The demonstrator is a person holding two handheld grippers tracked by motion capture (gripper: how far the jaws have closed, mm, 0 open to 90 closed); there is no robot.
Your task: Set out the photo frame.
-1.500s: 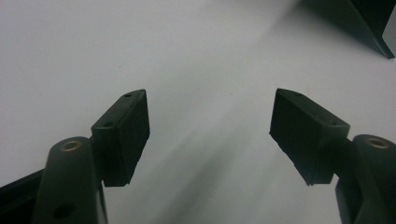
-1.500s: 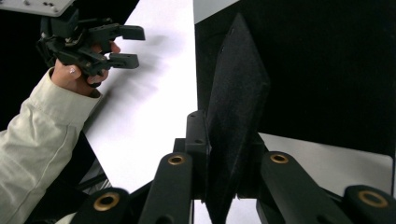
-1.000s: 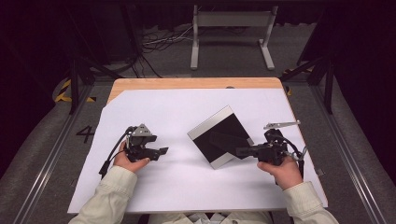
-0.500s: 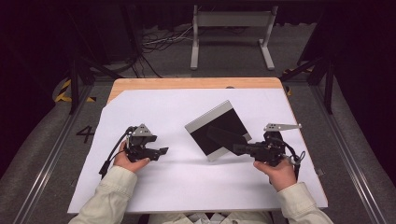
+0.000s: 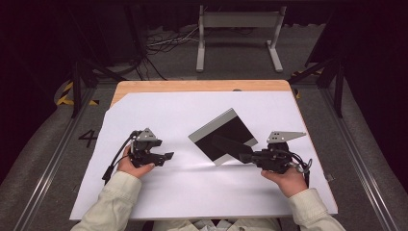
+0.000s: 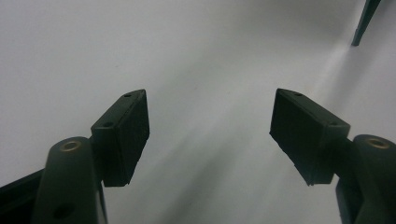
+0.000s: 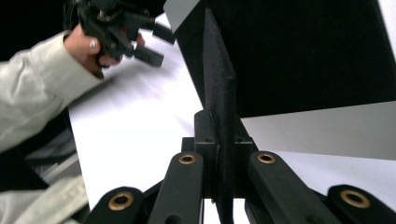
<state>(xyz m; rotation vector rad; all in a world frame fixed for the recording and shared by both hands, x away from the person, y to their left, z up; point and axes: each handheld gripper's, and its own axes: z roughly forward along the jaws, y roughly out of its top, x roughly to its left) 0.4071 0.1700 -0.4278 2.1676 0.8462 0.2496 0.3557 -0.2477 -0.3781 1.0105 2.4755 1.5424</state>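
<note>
Black panel [image 5: 226,137] mid-sheet, white sheet [image 5: 192,197] open around it

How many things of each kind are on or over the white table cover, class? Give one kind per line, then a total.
Hand-held tools: 2, left tool and right tool
Black-and-grey square panels: 1, panel
Total: 3

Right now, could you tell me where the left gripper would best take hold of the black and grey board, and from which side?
Probably the board's free near-left corner, approached from the left. The board is thin and tilted, its near edge raised off the white sheet by the right gripper, shut on it, so that edge can slip between jaws. The left gripper is open and points that way.
</note>
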